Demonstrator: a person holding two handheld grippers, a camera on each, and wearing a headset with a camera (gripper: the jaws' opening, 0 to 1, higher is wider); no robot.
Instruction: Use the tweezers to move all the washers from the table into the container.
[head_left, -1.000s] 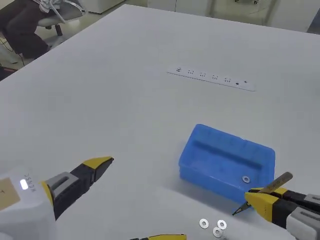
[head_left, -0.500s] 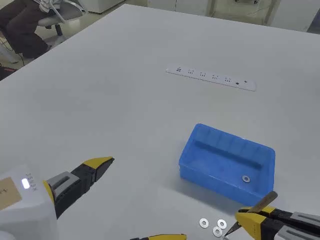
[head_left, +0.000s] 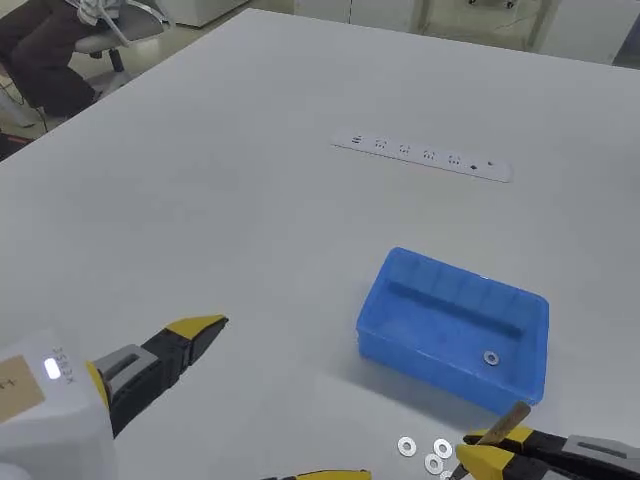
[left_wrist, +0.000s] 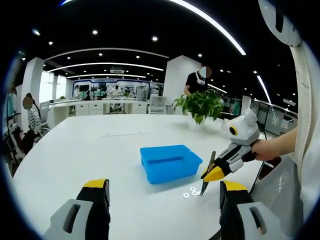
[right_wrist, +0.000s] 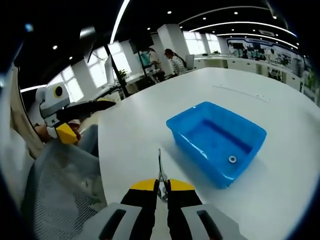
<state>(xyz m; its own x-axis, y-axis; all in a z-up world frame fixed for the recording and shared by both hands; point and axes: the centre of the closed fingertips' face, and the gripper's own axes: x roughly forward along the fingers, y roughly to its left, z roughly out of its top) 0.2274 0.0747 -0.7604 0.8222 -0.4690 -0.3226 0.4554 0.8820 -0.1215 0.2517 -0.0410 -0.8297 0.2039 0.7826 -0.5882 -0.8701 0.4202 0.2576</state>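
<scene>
A blue container stands on the white table with one washer inside it. Three washers lie on the table just in front of it. My right gripper is shut on the tweezers, whose tips point down beside those loose washers. From the left gripper view, the tweezers reach down to the washers in front of the container. In the right gripper view my right gripper pinches the tweezers next to the container. My left gripper hangs open at the near left.
A white power strip lies across the table beyond the container. At the far left corner a person sits on a chair. A potted plant stands on the table's far side.
My right gripper has carried the tweezers back from the container's front wall and down to the loose washers. The left gripper has stayed put.
</scene>
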